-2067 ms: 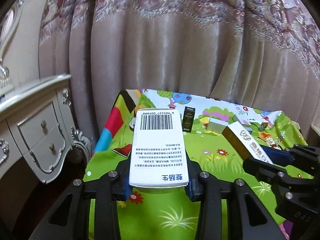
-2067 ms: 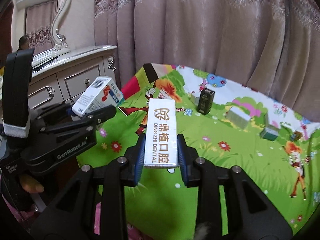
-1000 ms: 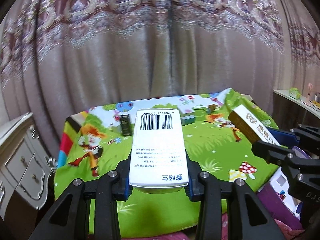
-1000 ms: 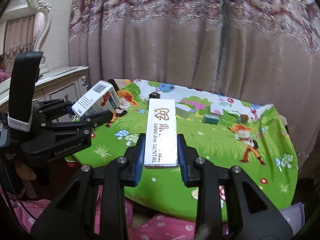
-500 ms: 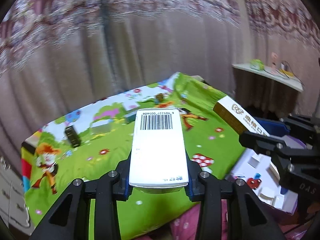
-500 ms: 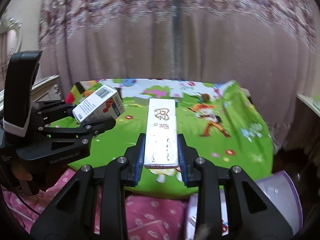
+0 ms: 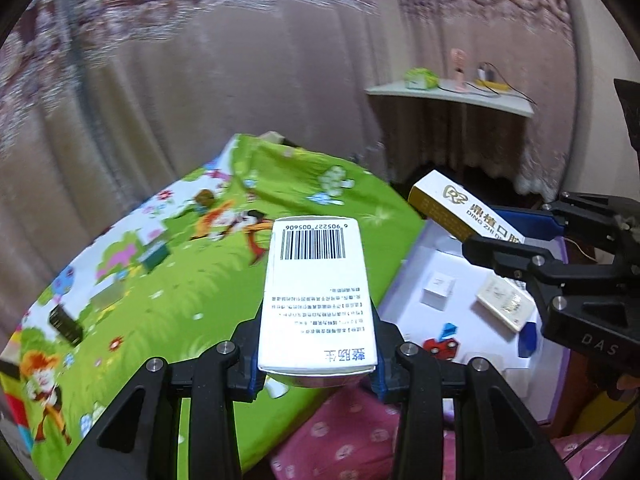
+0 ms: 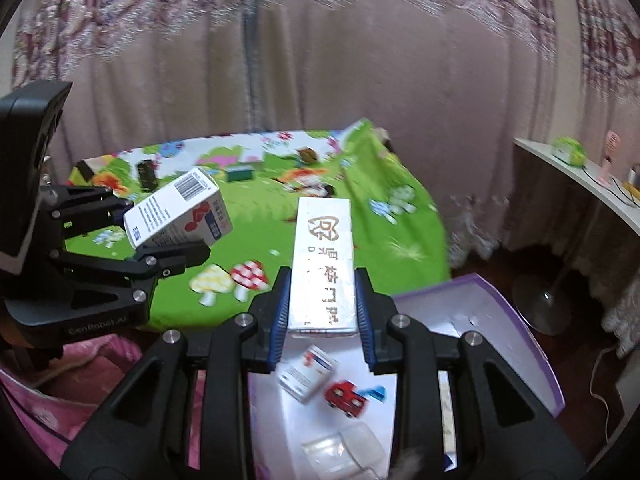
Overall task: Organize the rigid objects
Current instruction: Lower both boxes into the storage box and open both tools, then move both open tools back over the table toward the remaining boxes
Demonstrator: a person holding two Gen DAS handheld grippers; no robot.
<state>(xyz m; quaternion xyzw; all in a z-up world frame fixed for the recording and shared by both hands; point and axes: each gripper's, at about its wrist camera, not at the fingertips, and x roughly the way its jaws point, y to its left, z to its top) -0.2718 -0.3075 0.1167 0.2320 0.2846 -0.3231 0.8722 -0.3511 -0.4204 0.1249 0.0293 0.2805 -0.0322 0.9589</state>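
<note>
My left gripper (image 7: 318,364) is shut on a white medicine box (image 7: 316,292) with a barcode on top, held in the air over the table's near edge. It also shows in the right wrist view (image 8: 176,208). My right gripper (image 8: 322,312) is shut on a long white and gold dental box (image 8: 323,256), held above a purple-rimmed white box (image 8: 480,312). That dental box also shows in the left wrist view (image 7: 460,210), over the white box (image 7: 404,280).
The white box holds small cartons (image 7: 506,306) (image 8: 308,372). The green cartoon tablecloth (image 7: 180,292) carries several small boxes, one black (image 7: 66,324), one green (image 8: 239,173). A shelf (image 7: 452,96) and a fan base (image 8: 544,304) stand right. Pink bedding (image 7: 352,436) lies below.
Both grippers have swung right with their boxes, away from the dresser and table middle. The purple-rimmed white box has come into view under the right gripper.
</note>
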